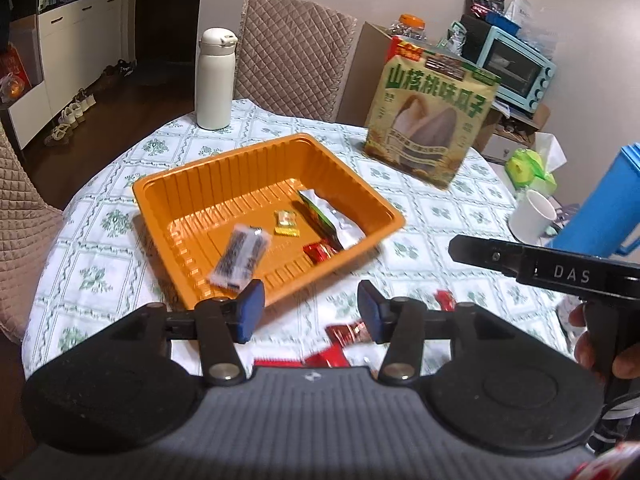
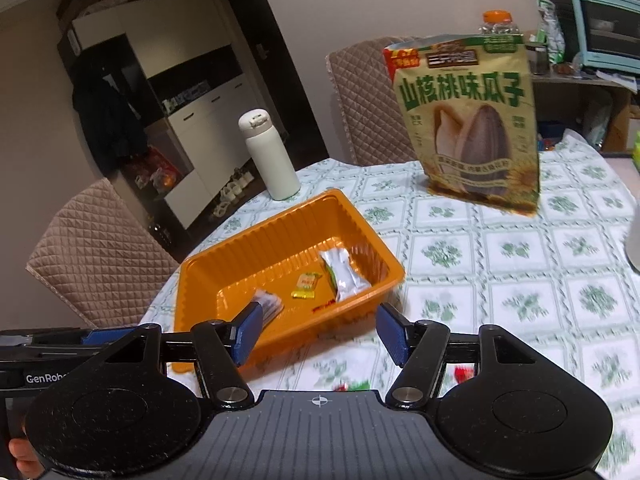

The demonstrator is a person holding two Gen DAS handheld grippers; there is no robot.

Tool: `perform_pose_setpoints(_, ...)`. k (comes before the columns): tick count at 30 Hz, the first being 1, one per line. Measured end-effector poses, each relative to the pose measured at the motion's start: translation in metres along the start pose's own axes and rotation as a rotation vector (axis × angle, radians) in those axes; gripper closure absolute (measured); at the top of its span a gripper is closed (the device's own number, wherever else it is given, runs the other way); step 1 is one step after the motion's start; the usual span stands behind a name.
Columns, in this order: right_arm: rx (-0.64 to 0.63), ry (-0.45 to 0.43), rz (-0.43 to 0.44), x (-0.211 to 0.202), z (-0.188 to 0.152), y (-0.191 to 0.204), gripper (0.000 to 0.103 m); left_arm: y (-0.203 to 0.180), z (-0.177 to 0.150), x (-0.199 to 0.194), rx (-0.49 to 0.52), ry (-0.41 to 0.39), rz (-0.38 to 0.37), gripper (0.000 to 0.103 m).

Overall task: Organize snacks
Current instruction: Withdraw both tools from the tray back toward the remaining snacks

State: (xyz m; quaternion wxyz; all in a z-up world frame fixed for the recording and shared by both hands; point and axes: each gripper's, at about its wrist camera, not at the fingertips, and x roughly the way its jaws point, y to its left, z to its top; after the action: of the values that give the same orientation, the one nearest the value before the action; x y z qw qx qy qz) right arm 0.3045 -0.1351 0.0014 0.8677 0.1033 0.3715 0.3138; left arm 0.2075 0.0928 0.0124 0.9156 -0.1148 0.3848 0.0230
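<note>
Patterned green-and-white cloth covers the round worktop [image 1: 420,216], with quilted chairs [image 1: 292,52] behind it; the left tool [image 1: 310,310] hovers over the near edge with its blue pads apart and nothing between them, only cloth and red wrappers [image 1: 352,334] lying below the gap; the right tool [image 2: 320,330] likewise hangs with its pads apart and empty, framing the near rim of the orange tray [image 2: 208,276]; in the left view the right tool's black body shows at the right edge, gripped by a hand [image 1: 596,350]; just beyond both tools the orange tray [image 1: 168,188] sits on the cloth, holding a dark striped packet [image 1: 240,258] near its front left, a small yellow sweet [image 1: 287,223] in the middle, a silver-and-green packet [image 1: 328,216] leaning toward the right wall and a red wrapper [image 1: 320,251] by the front wall; more red sweets [image 2: 464,372] lie loose on the cloth nearer than the tray; farther back a large sunflower-seed bag [image 1: 432,120] stands upright to the right, a white flask [image 1: 216,80] stands to the left behind the tray, and a white mug [image 1: 532,216] sits near a blue container [image 1: 600,208] at the right; a pale blue oven [image 1: 520,68] is in the background
</note>
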Motion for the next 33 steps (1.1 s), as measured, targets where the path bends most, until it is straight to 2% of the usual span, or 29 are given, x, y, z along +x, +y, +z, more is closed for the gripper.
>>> perform_pose_setpoints(11, 0.015, 0.006, -0.028, -0.056, -0.041, 0.004, 0.036, -0.019, -0.042, -0.040, 0.022, 0.006, -0.026, 0.054)
perform_pose_setpoints(14, 0.027, 0.013, -0.031, -0.069, -0.053, 0.005, 0.036, -0.023, -0.053, -0.049, 0.030, 0.005, -0.031, 0.050)
perform_pose_setpoints(33, 0.015, 0.111, -0.066, -0.114, -0.122, 0.009, 0.034, -0.049, -0.121, -0.076, 0.079, 0.079, -0.061, 0.050)
